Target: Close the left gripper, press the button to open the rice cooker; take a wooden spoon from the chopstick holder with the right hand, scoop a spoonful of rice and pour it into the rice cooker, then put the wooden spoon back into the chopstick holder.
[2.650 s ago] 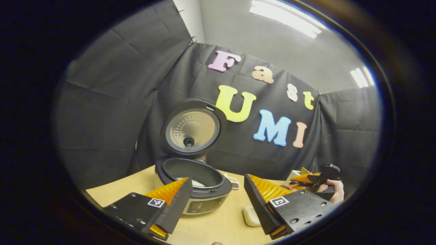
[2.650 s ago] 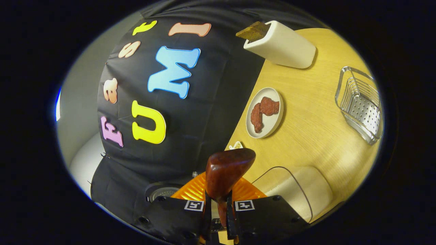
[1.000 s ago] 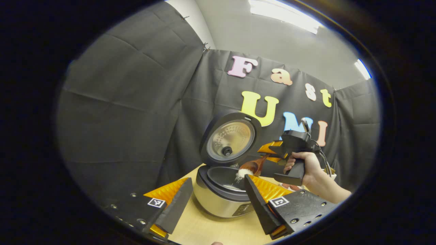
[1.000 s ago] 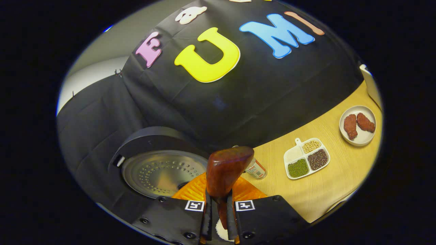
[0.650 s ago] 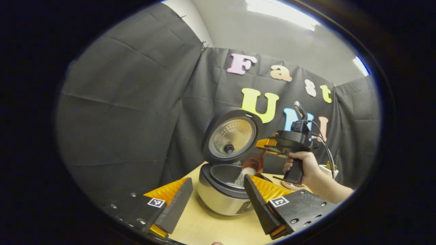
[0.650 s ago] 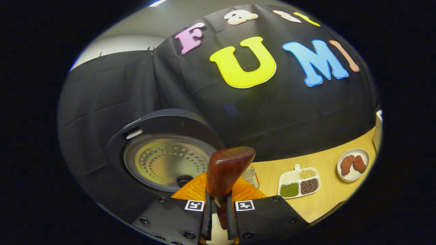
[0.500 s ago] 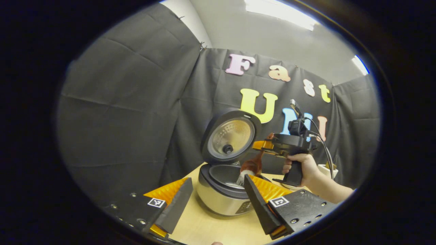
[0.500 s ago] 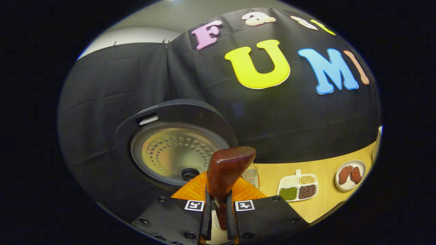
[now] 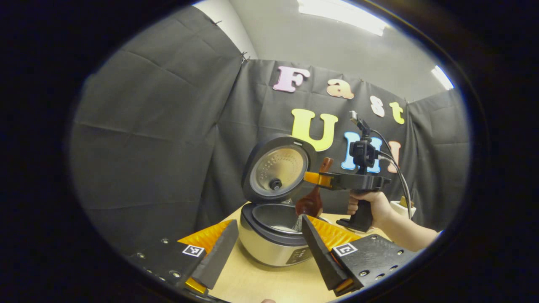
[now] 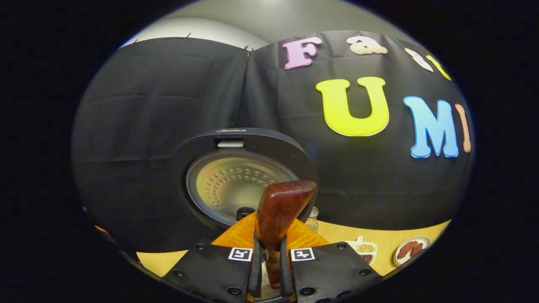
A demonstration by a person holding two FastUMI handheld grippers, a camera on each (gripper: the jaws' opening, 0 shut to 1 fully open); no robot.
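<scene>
**Tipping the rice into the pot**

My right gripper [image 10: 268, 269] squeezes the handle of the wooden spoon [image 10: 278, 219] tight between both fingers. I hold it that way so the spoon cannot slip while I tip it.

From my left gripper view I see my right hand [image 9: 372, 206] holding the right gripper [image 9: 320, 179] flat and level, just above the rice cooker [image 9: 273, 240]. The wooden spoon [image 9: 312, 198] hangs down from it, bowl end low, over the open pot. A thin white stream of rice [image 9: 298, 223] falls from the bowl into the pot. I think the pour is almost done.

The lid [image 9: 278, 168] stands straight up at the back, so the way into the pot is clear.

My left gripper [image 9: 269, 248] waits near the front of the cooker. Its fingers are wide apart and hold nothing. Its job looks finished.

The wooden table [image 9: 261, 286] is under the cooker. Far off sit a small tray of beans [image 10: 364, 247] and a plate with brown food [image 10: 410, 249].

I think the spoon goes back to its holder next.
</scene>
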